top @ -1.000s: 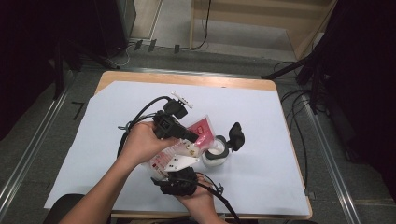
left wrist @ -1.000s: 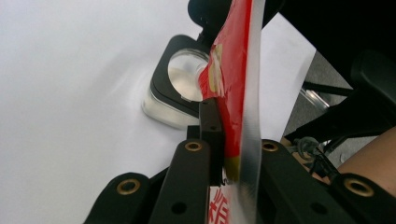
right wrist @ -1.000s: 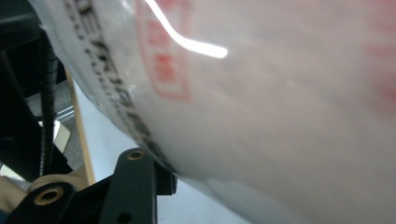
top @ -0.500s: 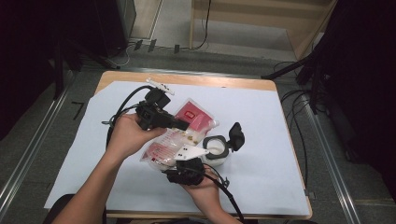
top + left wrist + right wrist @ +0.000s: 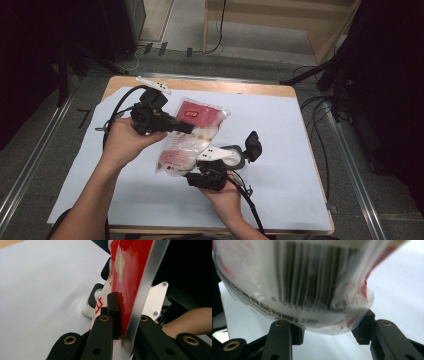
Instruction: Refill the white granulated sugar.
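Observation:
A red and white plastic bag (image 5: 197, 135) with a barcode hangs tilted above the table between both hands. My left gripper (image 5: 186, 128) is shut on its upper left edge; in the left gripper view the pads (image 5: 113, 312) pinch the red film (image 5: 127, 270). My right gripper (image 5: 202, 176) sits under the bag's lower end. There the bag's bulging bottom (image 5: 312, 277) lies snug between the jaws, touching both pads; these jaws have just been opening a little. A white round jar (image 5: 234, 156) with a black flip lid (image 5: 253, 145) stands just right of the bag.
White paper (image 5: 285, 200) covers the wooden table (image 5: 300, 92). Cables trail from both grippers over the table's left side and front edge. The jar (image 5: 93, 300) stands behind the bag in the left gripper view. Metal rails and dark floor surround the table.
Both hands have carried the bag up and to the left, away from the jar. The bag now hangs more stretched out, with the left gripper farther from the right one.

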The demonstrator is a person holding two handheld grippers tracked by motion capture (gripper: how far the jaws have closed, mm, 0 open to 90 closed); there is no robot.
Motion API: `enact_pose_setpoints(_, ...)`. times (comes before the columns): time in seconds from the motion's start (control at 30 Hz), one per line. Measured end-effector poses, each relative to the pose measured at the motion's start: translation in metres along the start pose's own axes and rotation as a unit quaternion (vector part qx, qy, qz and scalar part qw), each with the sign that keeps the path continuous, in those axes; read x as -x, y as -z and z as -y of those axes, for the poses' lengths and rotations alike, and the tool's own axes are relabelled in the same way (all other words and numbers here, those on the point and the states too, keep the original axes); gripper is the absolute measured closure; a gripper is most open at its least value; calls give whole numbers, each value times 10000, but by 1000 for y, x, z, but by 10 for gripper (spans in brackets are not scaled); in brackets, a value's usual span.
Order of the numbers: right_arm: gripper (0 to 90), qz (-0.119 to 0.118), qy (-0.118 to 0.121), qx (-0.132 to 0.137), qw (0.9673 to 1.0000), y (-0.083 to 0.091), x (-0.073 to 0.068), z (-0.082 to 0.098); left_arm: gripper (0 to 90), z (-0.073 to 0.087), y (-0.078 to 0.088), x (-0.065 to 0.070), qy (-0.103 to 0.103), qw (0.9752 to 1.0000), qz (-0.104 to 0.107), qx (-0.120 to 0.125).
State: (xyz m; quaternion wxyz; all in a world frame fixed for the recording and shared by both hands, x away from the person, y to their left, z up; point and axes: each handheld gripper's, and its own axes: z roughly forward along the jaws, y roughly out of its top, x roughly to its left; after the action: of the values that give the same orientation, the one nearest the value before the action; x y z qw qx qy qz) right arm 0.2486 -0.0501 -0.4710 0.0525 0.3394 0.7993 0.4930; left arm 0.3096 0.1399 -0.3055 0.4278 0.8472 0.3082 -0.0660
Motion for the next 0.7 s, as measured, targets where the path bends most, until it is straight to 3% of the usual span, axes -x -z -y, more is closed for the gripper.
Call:
enact_pose_setpoints(0.03, 529, 3, -34, -2, 10000, 1, 0, 0, 900, 0, 1, 2, -84, 9999, -86, -29)
enact_pose_setpoints(0.2, 533, 69, -14, -22, 10000, 4, 5, -2, 900, 1, 9, 8, -322, 9994, -93, -108)
enact_pose_setpoints(0.33, 552, 35, -220, -20, 9997, 7, 11, -4, 900, 3, 18, 12, -518, 9984, -186, -128)
enact_pose_setpoints(0.43, 547, -134, -284, -14, 9995, 8, 14, -4, 900, 3, 17, 13, -538, 9982, -241, -77)
enact_pose_setpoints(0.57, 539, -15, 84, -194, 9998, 4, 10, -4, 900, 2, 16, 14, -523, 9983, -250, -67)
enact_pose_setpoints(0.7, 533, -110, 120, -374, 9992, 2, 9, -2, 900, 2, 24, 10, -413, 9986, -307, 93)
